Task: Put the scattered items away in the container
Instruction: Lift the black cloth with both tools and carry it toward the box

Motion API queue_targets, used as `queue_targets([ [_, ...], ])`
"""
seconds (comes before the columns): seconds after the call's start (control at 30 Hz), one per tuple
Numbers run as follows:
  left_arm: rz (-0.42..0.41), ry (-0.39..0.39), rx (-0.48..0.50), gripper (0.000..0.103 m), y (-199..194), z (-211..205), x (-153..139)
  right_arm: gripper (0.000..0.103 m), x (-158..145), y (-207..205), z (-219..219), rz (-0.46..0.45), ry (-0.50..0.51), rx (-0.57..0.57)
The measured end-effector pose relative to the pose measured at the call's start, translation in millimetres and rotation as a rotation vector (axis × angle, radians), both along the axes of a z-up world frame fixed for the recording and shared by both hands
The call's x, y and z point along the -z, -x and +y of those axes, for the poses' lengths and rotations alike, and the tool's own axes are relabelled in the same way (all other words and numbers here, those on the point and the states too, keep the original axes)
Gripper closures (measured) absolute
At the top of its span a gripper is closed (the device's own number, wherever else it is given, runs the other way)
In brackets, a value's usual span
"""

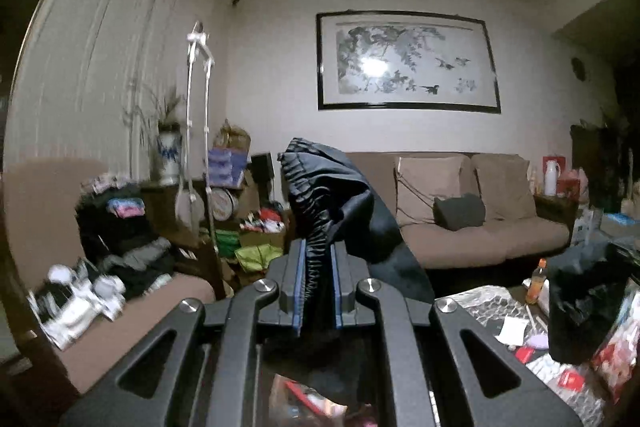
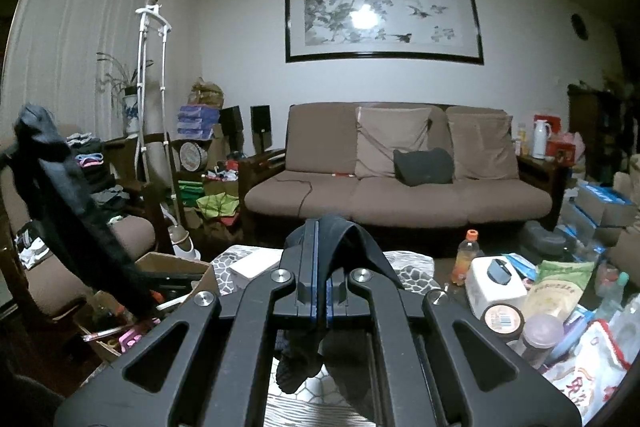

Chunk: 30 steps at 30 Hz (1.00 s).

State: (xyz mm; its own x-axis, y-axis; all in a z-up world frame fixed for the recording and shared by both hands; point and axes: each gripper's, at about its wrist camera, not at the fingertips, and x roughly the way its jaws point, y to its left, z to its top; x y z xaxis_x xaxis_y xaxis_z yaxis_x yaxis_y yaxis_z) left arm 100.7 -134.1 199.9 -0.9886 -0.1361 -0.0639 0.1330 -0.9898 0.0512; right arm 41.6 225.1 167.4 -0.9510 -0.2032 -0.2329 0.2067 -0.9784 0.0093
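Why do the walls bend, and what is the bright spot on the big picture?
Both views: a fisheye lens bows the edges. The spot on the framed painting is a lamp's glare on its glass. Left wrist view: the chair side is motion-blurred; right wrist view is sharper.

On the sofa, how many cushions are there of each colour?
Judged from the right wrist view:
Tan cushions: 2, one on the left and one on the right, both leaning on the sofa back.
Dark grey cushion: 1, resting in front between them.
Total: 3
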Motion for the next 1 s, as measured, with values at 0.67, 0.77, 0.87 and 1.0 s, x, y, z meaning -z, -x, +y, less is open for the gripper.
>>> queue_targets([
  [0.67,-0.188,-0.018,-0.085,0.092,108,-41,56,0.1,4,-1,-43,-0.016,-0.04,-0.094],
  [0.77,-0.174,-0.029,-0.076,0.092,121,-41,49,0.1,9,4,-42,-0.031,-0.045,-0.098],
  [0.87,-0.245,-0.03,-0.064,0.092,145,-35,62,0.1,14,9,-40,-0.049,-0.049,-0.099],
  [1.0,-0.341,0.005,-0.072,0.092,181,-27,96,0.1,20,13,-37,-0.067,-0.05,-0.107],
])
